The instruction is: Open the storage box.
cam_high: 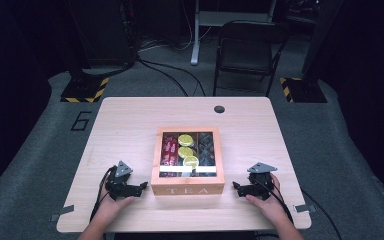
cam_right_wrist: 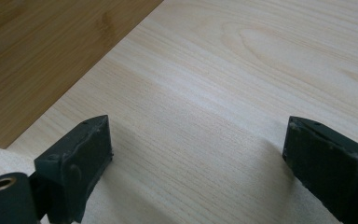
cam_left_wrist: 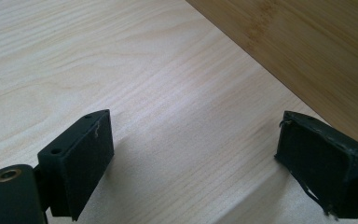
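We see the tea box (cam_high: 187, 162) at the middle of the surface (cam_high: 130, 125), our left gripper (cam_high: 141, 186) and right gripper (cam_high: 236, 187) resting beside it, jaws wide apart, holding nothing.

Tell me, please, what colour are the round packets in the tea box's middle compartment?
Yellow. The round packets in the tea box show best in the high view.

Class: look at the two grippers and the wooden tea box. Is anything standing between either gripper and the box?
Nothing visible does. The left gripper and right gripper flank the tea box, jaws open, with bare table between each and its side walls.
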Action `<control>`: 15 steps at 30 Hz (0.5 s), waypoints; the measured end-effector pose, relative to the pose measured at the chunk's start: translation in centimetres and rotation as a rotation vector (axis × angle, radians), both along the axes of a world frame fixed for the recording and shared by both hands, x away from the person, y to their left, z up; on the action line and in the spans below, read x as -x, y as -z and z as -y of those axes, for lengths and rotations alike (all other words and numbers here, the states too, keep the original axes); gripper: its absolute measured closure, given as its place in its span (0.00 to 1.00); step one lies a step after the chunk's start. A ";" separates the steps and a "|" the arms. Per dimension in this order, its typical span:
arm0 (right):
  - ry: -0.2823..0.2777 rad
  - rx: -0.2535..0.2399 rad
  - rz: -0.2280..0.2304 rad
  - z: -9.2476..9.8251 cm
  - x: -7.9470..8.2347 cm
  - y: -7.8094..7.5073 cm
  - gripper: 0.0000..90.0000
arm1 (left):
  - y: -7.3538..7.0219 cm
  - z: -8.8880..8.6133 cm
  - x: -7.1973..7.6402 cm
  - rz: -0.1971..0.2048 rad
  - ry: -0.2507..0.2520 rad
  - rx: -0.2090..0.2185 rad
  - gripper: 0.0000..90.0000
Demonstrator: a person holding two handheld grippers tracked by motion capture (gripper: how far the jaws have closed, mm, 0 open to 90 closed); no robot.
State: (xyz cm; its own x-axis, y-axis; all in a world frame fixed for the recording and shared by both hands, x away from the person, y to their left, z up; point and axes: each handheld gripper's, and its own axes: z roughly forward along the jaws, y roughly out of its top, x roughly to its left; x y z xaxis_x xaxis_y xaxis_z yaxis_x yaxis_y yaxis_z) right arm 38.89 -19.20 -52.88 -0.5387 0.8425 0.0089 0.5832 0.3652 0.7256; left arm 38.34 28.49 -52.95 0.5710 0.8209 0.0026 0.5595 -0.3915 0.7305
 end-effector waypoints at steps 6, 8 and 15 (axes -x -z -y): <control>0.004 0.002 0.009 0.0 0.0 0.0 0.08 | 0.0 0.0 0.0 0.000 -0.001 0.001 0.12; -0.001 0.001 0.010 0.1 0.1 0.0 0.08 | 0.0 0.0 0.0 0.006 -0.002 0.001 0.12; -0.006 0.004 0.008 0.2 0.2 0.0 0.09 | 0.0 0.0 0.0 0.004 -0.002 0.003 0.12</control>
State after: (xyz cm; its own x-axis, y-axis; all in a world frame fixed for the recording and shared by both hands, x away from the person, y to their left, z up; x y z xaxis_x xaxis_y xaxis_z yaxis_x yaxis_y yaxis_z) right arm 38.74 -19.37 -52.89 -0.5438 0.8392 0.0016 0.5752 0.3713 0.7289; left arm 38.35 28.49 -52.96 0.5698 0.8218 0.0023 0.5572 -0.3884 0.7339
